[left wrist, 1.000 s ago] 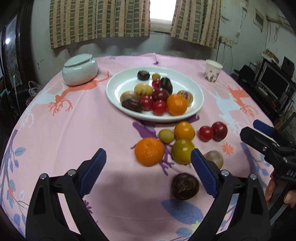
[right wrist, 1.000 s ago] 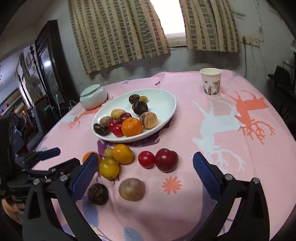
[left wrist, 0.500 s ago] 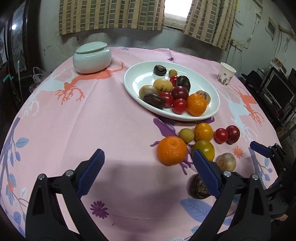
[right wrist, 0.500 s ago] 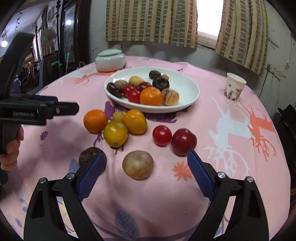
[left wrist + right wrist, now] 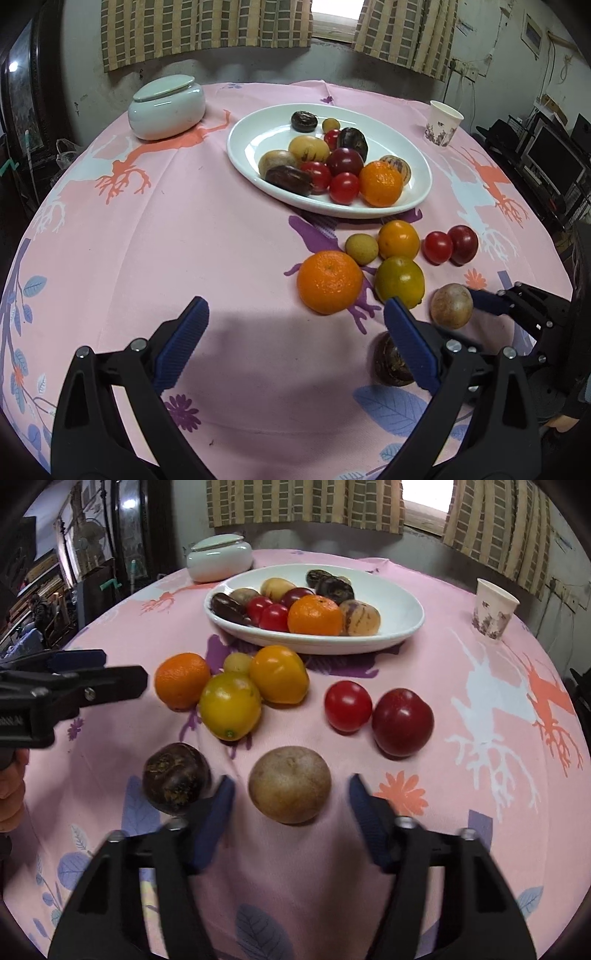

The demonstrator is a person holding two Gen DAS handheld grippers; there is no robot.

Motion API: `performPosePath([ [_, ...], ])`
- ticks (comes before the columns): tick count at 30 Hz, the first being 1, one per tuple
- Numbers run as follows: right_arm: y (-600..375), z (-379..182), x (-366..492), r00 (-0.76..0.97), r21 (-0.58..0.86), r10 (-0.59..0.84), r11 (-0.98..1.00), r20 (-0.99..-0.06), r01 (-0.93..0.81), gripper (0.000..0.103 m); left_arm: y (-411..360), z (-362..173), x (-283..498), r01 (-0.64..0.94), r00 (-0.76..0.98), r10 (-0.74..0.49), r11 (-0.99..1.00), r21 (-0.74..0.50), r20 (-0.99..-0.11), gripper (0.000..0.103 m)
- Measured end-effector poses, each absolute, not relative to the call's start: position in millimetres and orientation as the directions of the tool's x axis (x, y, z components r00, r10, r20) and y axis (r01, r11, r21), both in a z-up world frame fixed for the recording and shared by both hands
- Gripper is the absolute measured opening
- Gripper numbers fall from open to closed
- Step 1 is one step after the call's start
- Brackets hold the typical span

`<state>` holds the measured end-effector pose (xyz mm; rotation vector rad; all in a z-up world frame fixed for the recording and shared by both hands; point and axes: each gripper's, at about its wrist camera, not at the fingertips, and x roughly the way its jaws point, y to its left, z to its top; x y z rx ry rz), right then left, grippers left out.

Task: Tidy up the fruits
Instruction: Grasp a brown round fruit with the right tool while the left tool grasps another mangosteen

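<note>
A round brown fruit (image 5: 290, 784), low at centre frame, is flanked by the right gripper (image 5: 291, 805), whose jaws have just been closing yet are not seen pressing it. The pick is judged to be in hand; a firm pinch and a lift toward the white plate (image 5: 402, 627) are called for next. The left gripper (image 5: 295, 339) is held spread over bare cloth. Open room lies right of the fruit; a dark fruit (image 5: 175, 777) crowds its left.

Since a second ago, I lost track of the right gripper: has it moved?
Yes. The right gripper has come down toward the brown fruit on the tablecloth, jaws just closing with the fruit between them, pads not touching.
</note>
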<state>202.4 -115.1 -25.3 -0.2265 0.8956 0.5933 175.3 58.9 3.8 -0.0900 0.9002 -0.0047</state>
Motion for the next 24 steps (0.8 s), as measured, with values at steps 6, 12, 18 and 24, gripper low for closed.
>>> performPosePath([
  [6,-117,-21,200,0.471,0.068,0.408,0.807,-0.782,-0.586,0.040,54,1,175,-0.020,0.613,-0.036,0.998,-0.061,-0.789,0.097],
  [12,-143,-1,205,0.527,0.087,0.392,0.855,-0.754,-0.511,0.040,45,2,172,0.019,0.612,-0.059,0.998,-0.060,-0.789,0.097],
  [18,-157,1,214,0.530,0.107,0.381,0.874,-0.758,-0.474,0.040,22,-11,170,0.067,0.582,-0.050,0.998,-0.014,-0.812,0.097],
  [24,-156,-1,214,0.519,0.109,0.387,0.867,-0.762,-0.486,0.040,7,-13,163,0.095,0.580,-0.077,0.995,-0.027,-0.811,0.097],
])
